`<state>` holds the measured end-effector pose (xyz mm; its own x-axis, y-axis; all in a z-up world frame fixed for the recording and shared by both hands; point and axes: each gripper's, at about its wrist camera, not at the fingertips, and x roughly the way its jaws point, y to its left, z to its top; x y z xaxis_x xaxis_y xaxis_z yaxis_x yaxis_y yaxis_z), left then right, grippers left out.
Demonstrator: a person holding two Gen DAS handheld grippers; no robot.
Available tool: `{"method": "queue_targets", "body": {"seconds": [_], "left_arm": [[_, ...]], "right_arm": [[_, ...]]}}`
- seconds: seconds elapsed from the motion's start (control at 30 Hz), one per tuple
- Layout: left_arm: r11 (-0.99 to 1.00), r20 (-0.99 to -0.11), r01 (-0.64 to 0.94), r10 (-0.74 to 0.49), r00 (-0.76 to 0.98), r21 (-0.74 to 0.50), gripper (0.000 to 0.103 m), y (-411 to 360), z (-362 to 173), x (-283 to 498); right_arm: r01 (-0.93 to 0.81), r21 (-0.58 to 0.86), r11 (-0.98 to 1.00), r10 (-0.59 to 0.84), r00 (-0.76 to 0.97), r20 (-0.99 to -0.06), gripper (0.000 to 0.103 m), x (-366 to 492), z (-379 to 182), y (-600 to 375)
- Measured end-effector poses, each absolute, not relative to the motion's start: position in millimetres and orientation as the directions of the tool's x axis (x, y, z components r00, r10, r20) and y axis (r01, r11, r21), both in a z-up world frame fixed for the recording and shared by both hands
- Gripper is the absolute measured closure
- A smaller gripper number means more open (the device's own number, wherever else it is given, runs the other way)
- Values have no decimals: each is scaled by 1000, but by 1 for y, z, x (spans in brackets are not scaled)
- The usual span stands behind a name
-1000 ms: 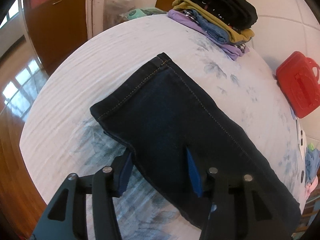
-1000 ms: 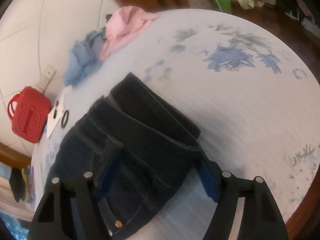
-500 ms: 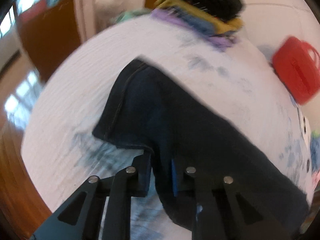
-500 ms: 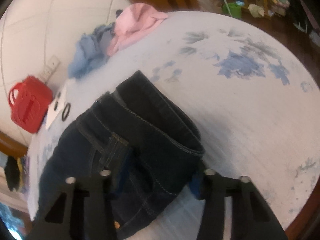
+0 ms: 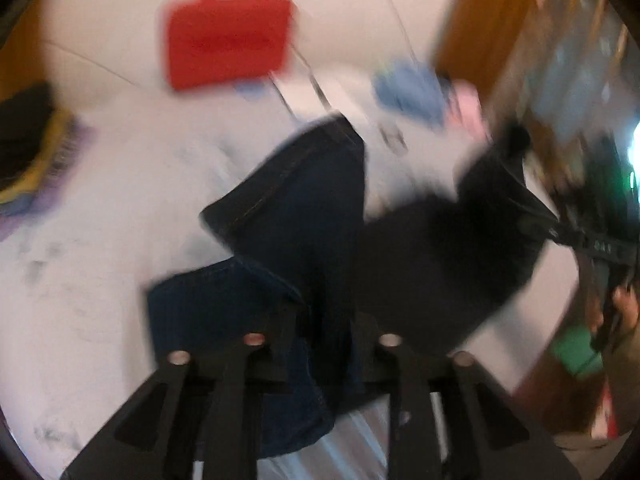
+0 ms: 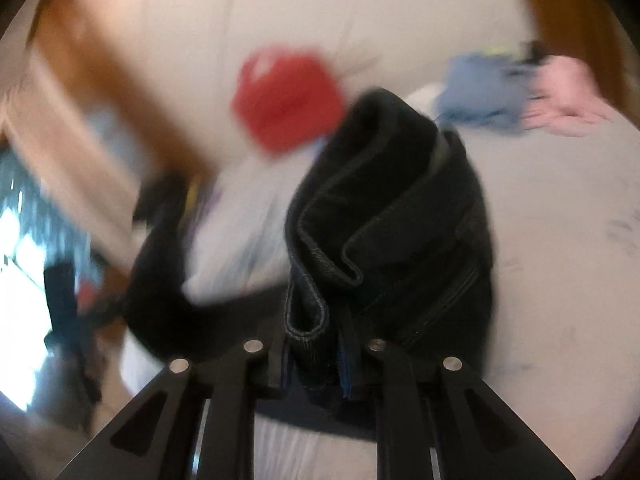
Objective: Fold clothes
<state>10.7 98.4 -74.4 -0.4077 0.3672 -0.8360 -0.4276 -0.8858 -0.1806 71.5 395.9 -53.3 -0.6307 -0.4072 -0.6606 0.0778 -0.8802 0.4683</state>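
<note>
While both views are smeared by motion blur, the main facts read clearly enough. Your left gripper point(image 5: 324, 332) has its jaws drawn nearly together on a fold of the dark jeans point(image 5: 304, 216) — denim fills the narrow gap between the fingers. Your right gripper point(image 6: 316, 344) is likewise pinched tight on the jeans point(image 6: 392, 216), at a thick rolled edge with pale stitching. The jeans hang bunched between the two grippers, lifted off the bed point(image 5: 100, 220) over its white, flower-printed sheet; in the left view one part spreads toward the bed's far edge, another part trails off to the right, where your right gripper shows as a dark blur.

Along the bed's far edge, against the pale wall — a red case point(image 5: 228, 32), and to its right a blue garment point(image 5: 408, 88) with a pink garment point(image 5: 468, 104) just beside it. At the left edge of the bed sits a stack of folded clothes point(image 5: 28, 152), black on top, yellow and purple beneath. Finer detail is lost to the blur.
</note>
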Motion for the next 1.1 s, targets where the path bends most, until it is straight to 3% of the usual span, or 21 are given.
{"method": "queue_targets", "body": {"seconds": [0.03, 0.07, 0.13, 0.2, 0.3, 0.37, 0.4, 0.57, 0.7, 0.73, 0.87, 1.1], "left_arm": [[-884, -857, -437, 349, -380, -166, 55, 106, -87, 9], [-882, -876, -447, 330, -353, -152, 48, 114, -99, 8], [-884, -881, -441, 327, -341, -158, 23, 112, -102, 9], [-886, -878, -428, 340, -336, -180, 21, 104, -99, 10], [-913, -862, -369, 321, -392, -172, 20, 79, -85, 5], [-944, -863, -294, 269, -429, -148, 21, 55, -83, -2], [-959, -865, -249, 236, -444, -133, 21, 41, -83, -7], [-988, -889, -93, 149, -434, -120, 21, 1, -99, -20], [-996, -905, -41, 91, -417, -82, 21, -16, -117, -21], [-996, -906, -45, 93, -414, -82, 21, -16, -121, -22], [-991, -907, -120, 106, -408, -62, 20, -7, -133, -22], [-965, -929, -263, 105, -356, -8, 20, 8, -155, -31]], "right_arm": [[90, 445, -891, -410, -580, -704, 76, 64, -67, 378], [102, 425, -899, -410, -531, -742, 67, 58, -80, 361], [100, 408, -908, -406, -458, -791, 63, 52, -103, 344], [92, 407, -909, -406, -425, -809, 59, 54, -111, 337], [73, 424, -903, -414, -421, -807, 25, 65, -107, 340], [46, 442, -896, -411, -465, -784, 14, 73, -92, 353], [18, 456, -890, -405, -493, -770, 13, 76, -84, 362], [-92, 480, -872, -353, -561, -749, 13, 68, -66, 396], [-82, 501, -862, -376, -558, -740, 14, 58, -64, 387], [-70, 486, -871, -372, -552, -746, 18, 56, -64, 378], [-48, 411, -910, -329, -520, -789, 58, 44, -71, 337], [-41, 262, -964, -208, -493, -845, 62, 26, -86, 230]]}}
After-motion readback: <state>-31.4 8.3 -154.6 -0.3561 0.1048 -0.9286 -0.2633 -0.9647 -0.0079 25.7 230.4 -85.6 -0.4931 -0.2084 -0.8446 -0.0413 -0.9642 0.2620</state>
